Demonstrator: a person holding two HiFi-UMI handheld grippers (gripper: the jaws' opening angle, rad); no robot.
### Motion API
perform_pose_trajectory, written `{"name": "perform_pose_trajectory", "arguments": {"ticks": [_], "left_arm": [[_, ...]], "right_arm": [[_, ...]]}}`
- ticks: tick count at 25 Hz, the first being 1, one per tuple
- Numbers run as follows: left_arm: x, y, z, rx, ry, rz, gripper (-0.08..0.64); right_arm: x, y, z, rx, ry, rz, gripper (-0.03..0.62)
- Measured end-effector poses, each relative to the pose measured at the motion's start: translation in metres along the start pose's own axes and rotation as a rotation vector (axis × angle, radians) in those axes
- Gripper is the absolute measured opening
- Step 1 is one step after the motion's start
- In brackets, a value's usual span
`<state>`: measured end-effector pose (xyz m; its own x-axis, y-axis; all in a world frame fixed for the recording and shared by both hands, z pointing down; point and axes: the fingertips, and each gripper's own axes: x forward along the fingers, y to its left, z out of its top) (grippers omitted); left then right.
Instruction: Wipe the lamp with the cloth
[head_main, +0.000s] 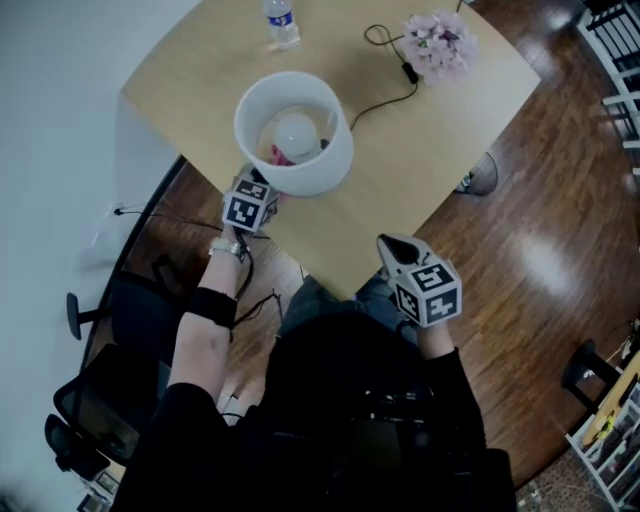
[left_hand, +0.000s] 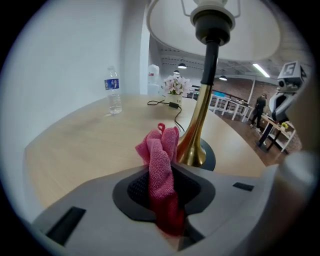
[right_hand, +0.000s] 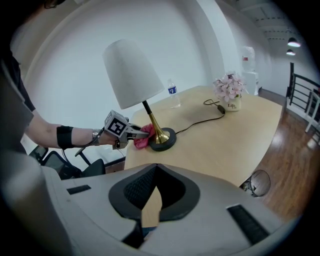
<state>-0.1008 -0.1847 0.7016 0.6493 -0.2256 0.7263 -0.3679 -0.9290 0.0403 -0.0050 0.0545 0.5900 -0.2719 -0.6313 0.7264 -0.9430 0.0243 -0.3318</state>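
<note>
The left claw (head_main: 262, 190) is clamped on the cloth (left_hand: 161, 155). Its 2 jaws stand narrow, with the pink folds pinched between the pads. A bunched end with a small loop sticks out past the tips. Just ahead of those tips, slightly right, rises the lamp (left_hand: 202, 115). The cloth's front end reaches the flared brass foot of the stem, right above the dark round base (left_hand: 209, 159). The white shade (head_main: 295, 130) hangs directly over this claw, so the head view shows only its marker cube poking out from under the rim. Far ahead and to its left stands a bottle (left_hand: 113, 95). Far ahead, behind the stem, are pink flowers (left_hand: 175, 85), with a black cable (left_hand: 176, 112) running from that side toward the base.

The right claw (head_main: 400, 250) is closed and empty: its 2 jaws meet at the tips with nothing between them. It hovers at the near edge of the table (head_main: 440, 150), well apart from the lamp. From it, the lamp lies ahead and to the left, with the left claw and the cloth on the lamp's left side. The flowers and bottle are farther ahead, toward the table's far edge.
</note>
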Motion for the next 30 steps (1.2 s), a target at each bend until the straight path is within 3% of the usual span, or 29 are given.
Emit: {"name": "perform_pose_trajectory", "arguments": {"ticks": [3,6,9,12,16,20,26,30], "left_arm": [[0.002,0.005,0.0,0.013,-0.001,-0.054,0.086],[0.005,0.025,-0.007,-0.011,0.046,-0.028,0.086],[-0.004,0.031,0.0,-0.039,0.036,-0.037,0.086],[-0.014,0.022,0.007,-0.013,0.033,-0.084,0.086],[-0.019,0.024,0.009,0.021,0.047,-0.135,0.086],[-0.012,0.033,0.029,0.181,0.039,-0.275,0.085],[0.032,0.044,0.065,0.552,0.055,-0.638,0.086],[0.045,0.032,0.085,0.729,0.057,-0.876,0.086]], "right_arm": [[0.01,0.013,0.003,0.02,-0.01,-0.018,0.008],[0.019,0.03,0.006,0.028,-0.029,-0.018,0.008],[0.019,0.036,0.009,0.034,-0.064,-0.002,0.008],[0.018,0.032,0.01,0.095,-0.122,0.022,0.008],[0.037,0.038,0.003,0.113,-0.122,0.043,0.008],[0.064,0.056,0.002,0.141,-0.097,0.023,0.008],[0.125,0.093,0.022,0.219,-0.022,-0.124,0.008],[0.17,0.13,0.051,0.289,-0.022,-0.163,0.008]]}}
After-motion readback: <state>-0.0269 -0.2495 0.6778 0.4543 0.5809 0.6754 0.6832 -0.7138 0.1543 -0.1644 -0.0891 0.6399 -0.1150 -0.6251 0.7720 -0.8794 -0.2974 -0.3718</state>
